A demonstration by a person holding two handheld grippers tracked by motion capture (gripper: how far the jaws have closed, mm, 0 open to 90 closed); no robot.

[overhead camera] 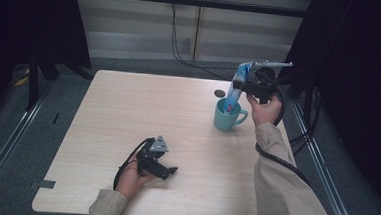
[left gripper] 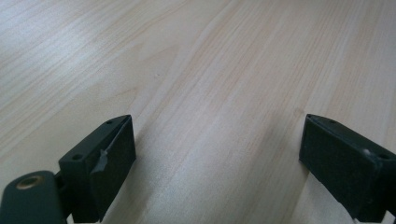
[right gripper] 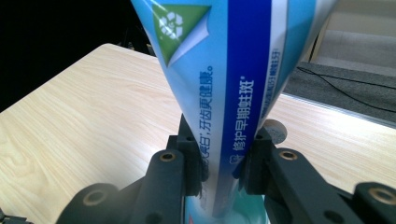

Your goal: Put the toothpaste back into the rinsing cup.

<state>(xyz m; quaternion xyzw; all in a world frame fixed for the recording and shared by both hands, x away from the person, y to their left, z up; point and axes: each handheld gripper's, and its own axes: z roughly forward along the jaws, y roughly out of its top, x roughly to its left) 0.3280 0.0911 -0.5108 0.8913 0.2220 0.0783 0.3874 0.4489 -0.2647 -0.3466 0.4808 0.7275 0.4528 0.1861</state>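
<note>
Soft blue-and-white plastic toothpaste tube (overhead camera: 236,87), glossy w/ printed lettering & a green recycling triangle, flat at the crimped end, sits pinched btwn the matte black jaws of the right gripper (overhead camera: 241,84) above the far right of the pale wood-grain table (overhead camera: 143,114). Tube's long axis runs steeply, slightly tilted; lower end dips into the smooth teal ceramic mug (overhead camera: 226,118) w/ handle toward the person, flat end points up & away. Left gripper (left gripper: 217,154) rests low over bare tabletop near the front edge, jaws spread wide, nothing btwn them.
</note>
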